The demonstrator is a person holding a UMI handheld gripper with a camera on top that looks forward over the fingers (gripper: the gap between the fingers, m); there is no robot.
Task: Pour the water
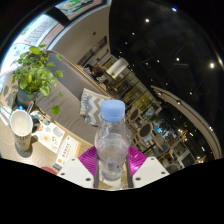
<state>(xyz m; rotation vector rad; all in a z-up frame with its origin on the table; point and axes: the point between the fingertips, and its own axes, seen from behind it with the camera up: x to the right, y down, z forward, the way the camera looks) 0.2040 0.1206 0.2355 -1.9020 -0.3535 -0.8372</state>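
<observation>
Standing upright between the two fingers at the bottom centre of the frame is a clear plastic water bottle [112,140] with a pale blue cap, its ribbed body partly filled with water. The gripper [112,165] has closed in on the bottle, and the magenta pads [89,158] show on both sides of its lower body, pressed up against it, so the bottle appears held. To the left of the frame sits a white cup [21,132] on a light wooden table [45,150], well apart from the bottle. Behind the cup, in the upper left, a green leafy plant [37,72] rises from a pot. Some printed papers [63,148] lie on the table between the cup and the bottle. Beyond the bottle, the right and upper part of the frame shows a dim room with small ceiling lights.
</observation>
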